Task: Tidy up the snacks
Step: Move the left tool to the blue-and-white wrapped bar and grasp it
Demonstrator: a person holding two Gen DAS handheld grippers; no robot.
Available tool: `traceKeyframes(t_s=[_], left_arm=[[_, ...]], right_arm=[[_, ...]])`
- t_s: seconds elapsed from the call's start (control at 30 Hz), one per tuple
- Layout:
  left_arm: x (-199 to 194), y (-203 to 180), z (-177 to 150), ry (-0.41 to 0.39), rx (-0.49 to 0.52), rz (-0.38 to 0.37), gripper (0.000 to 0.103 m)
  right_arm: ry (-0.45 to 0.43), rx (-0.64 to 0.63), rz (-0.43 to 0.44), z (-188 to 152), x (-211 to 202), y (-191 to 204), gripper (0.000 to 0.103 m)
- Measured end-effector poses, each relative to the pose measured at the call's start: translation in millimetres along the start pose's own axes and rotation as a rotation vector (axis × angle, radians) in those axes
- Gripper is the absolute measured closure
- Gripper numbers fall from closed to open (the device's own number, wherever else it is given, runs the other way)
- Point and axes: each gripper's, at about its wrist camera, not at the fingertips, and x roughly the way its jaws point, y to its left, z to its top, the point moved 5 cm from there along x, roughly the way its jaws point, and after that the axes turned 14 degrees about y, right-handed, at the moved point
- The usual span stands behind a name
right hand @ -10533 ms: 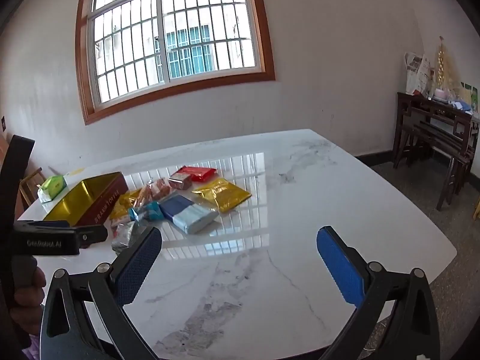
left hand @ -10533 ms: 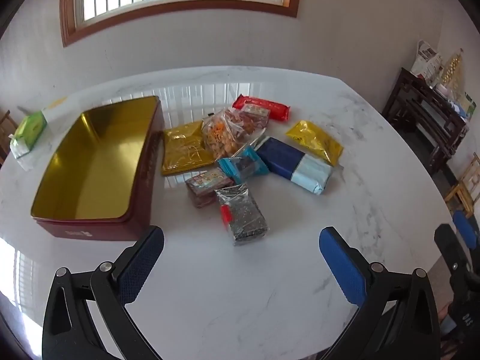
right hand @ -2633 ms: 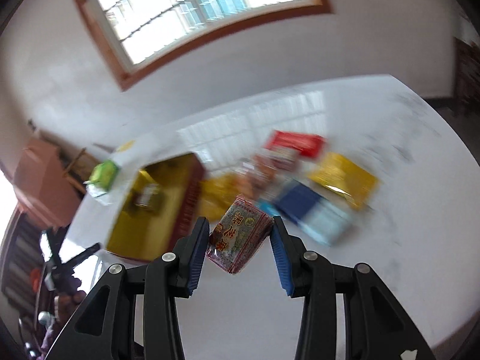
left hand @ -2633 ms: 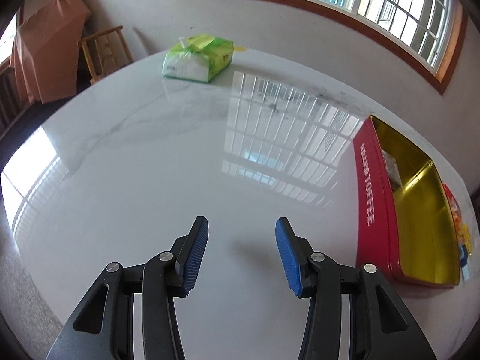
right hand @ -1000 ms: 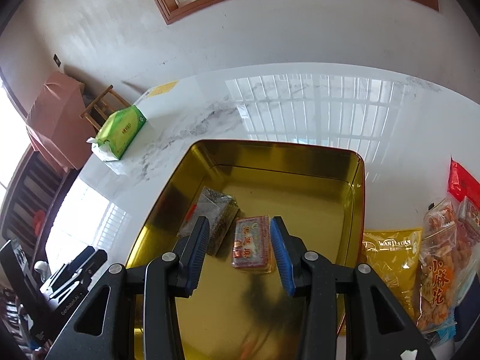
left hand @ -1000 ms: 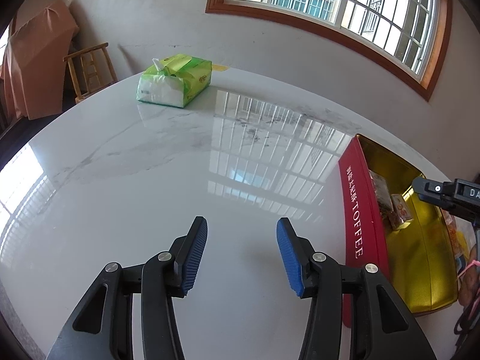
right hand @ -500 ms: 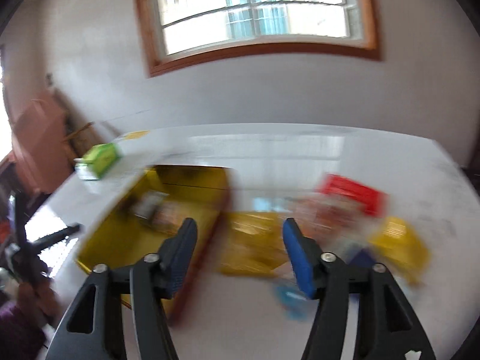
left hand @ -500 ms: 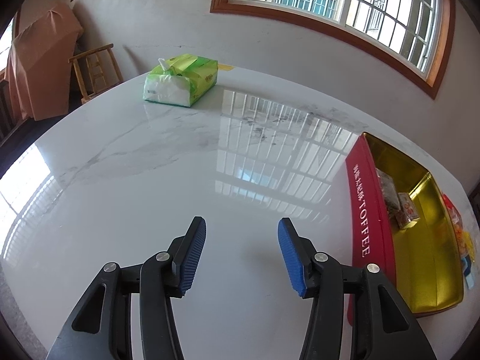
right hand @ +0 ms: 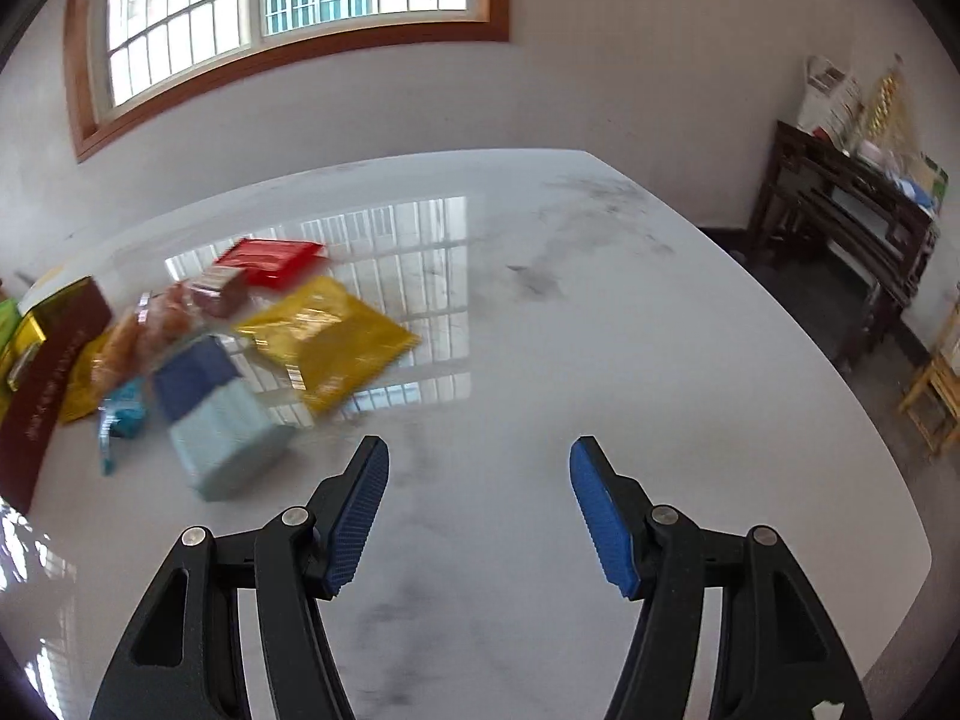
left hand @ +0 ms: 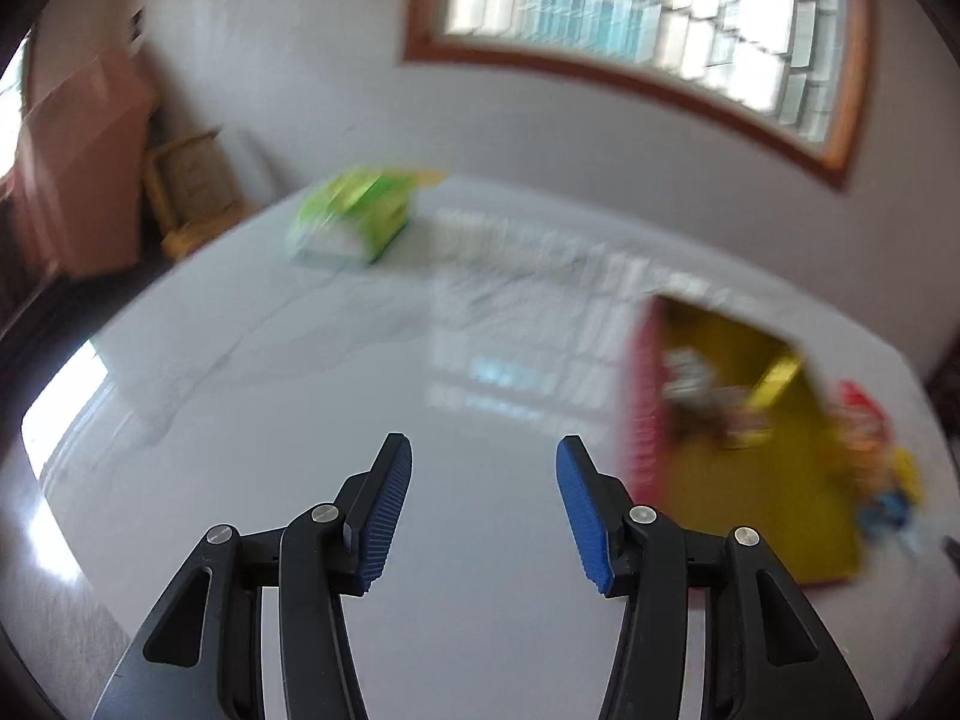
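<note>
Things around the room
A green tissue pack point(left hand: 354, 219) sits on the white tabletop point(right hand: 540, 324); a dark wooden shelf point(right hand: 840, 222) stands by the wall.

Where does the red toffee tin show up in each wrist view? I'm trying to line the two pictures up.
Left wrist: the tin sits at right of centre, blurred, its gold inside facing the camera, right of the left gripper.
Right wrist: the tin is cut off at the far left edge, red side showing.
Shared landmark: the wood-framed window on the wall behind the table.
</note>
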Motion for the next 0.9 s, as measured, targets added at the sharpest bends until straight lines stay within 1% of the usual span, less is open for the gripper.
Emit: traceKeyframes(t_s=[0.07, 0.1, 0.13, 0.17, 0.27, 0.33, 0.4, 0.43, 0.47, 0.53, 0.57, 0.63, 0.67, 0.73, 0.77, 0.83, 0.9], left_arm=[[-25, -39, 0, -0.009, 0.117, -0.029, 0.049], [-37, -70, -3, 0.008, 0.207, -0.061, 0.037], [-41, -88, -6, 0.025, 0.257, -0.080, 0.025], [-46, -111, -12, 0.046, 0.312, -0.106, 0.022], [-55, -180, -31, 0.142, 0.433, -0.220, 0.022], [-54, -222, -41, 0.222, 0.470, -0.301, 0.021], [-41, -257, -46, 0.294, 0.489, -0.336, 0.021], [-29, -273, -46, 0.326, 0.502, -0.321, 0.021], [-19, -283, -44, 0.331, 0.514, -0.304, 0.021], [4, -309, -46, 0.334, 0.595, -0.283, 0.021], [11, -319, -48, 0.344, 0.625, -0.279, 0.021], [30, -340, -57, 0.382, 0.695, -0.294, 0.021], [38, -346, -62, 0.396, 0.720, -0.285, 0.021], [57, -355, -64, 0.428, 0.750, -0.261, 0.023], [64, -359, -66, 0.447, 0.760, -0.255, 0.024], [76, -362, -69, 0.469, 0.764, -0.241, 0.039], [84, -364, -71, 0.483, 0.767, -0.227, 0.042]], right_arm=[[0.020, 0.042, 0.042, 1, 7, -6, 0.043], [0.018, 0.050, 0.054, 2, 8, -8, 0.043], [0.015, 0.053, 0.069, 1, 7, -9, 0.043], [0.013, 0.056, 0.087, 0, 6, -10, 0.042], [0.003, 0.078, 0.134, 0, 4, -12, 0.038], [-0.005, 0.085, 0.169, -1, 2, -13, 0.036], [-0.013, 0.075, 0.192, 0, 2, -12, 0.035], [-0.019, 0.068, 0.202, 0, 1, -11, 0.035], [-0.025, 0.062, 0.208, 0, 0, -9, 0.034], [-0.042, 0.040, 0.234, -1, -4, -6, 0.034], [-0.048, 0.033, 0.245, -1, -5, -5, 0.034], [-0.061, 0.029, 0.263, -1, -7, -5, 0.030], [-0.068, 0.028, 0.278, -1, -9, -5, 0.028], [-0.077, 0.033, 0.304, -1, -10, -6, 0.028], [-0.084, 0.035, 0.319, -1, -12, -7, 0.028], [-0.090, 0.034, 0.343, -1, -13, -7, 0.027], [-0.088, 0.026, 0.359, -1, -13, -6, 0.026]])
